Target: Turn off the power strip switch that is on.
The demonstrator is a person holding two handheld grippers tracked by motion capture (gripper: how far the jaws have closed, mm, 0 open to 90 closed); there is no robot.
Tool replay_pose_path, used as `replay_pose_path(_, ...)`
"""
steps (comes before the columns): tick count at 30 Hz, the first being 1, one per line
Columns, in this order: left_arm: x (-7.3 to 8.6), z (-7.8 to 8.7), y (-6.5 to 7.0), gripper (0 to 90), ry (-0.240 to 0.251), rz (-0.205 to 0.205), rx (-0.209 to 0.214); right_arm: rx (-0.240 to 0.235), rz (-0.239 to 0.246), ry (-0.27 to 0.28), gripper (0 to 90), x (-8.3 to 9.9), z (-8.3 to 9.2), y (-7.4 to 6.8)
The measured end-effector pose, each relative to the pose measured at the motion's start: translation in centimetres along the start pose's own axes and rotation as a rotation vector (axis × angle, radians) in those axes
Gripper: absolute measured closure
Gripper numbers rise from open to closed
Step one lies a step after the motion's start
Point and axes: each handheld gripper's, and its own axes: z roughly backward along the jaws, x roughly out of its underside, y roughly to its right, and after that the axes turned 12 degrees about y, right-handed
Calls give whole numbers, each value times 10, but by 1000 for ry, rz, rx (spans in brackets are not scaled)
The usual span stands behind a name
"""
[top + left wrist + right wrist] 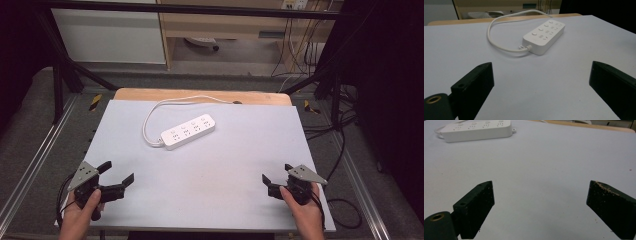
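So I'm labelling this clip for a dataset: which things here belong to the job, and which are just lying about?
Part of the job:
- white power strip with its white cord, nearest the grippers
- left gripper, open
- right gripper, open
- grey mat it lies on

Just lying about:
- black cables on the floor at right
- wooden desk behind the table

One white power strip (188, 131) lies on the bench (225, 200), with one white cord (165, 106) looping off its end (four round buttons run along its top). Two hand-held grippers sit nearer than the strip: the left hand-held gripper (119, 172) and the right hand-held gripper (276, 172), each with two black jaws spread wide.
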Motion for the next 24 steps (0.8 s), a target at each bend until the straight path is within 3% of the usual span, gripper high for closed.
replay_pose_path(1, 0, 0, 0, 55, 6, 17, 3, 0, 2, -16, 67, 1, -1, -1)
replay_pose_path(8, 0, 0, 0, 54, 8, 26, 8, 15, -6, -20, 43, -1, -1, -4)
replay_pose_path(11, -1, -3, 3, 55, 6, 40, 11, -2, -10, -20, 57, -2, 0, -6)
replay_pose_path(15, -3, -10, 8, 42, 6, 61, 18, -23, -1, -16, 55, -1, -1, -7)
replay_pose_path(18, -9, -17, 9, 71, -1, 63, -11, -38, -8, -17, 67, -2, -2, -8)
replay_pose_path(21, -16, -26, 12, 80, -12, 41, -2, -56, 6, -26, 66, -1, -4, -9)
replay_pose_path(24, -22, -36, 14, 58, -13, 51, 21, -65, 13, -27, 49, -1, -4, -9)
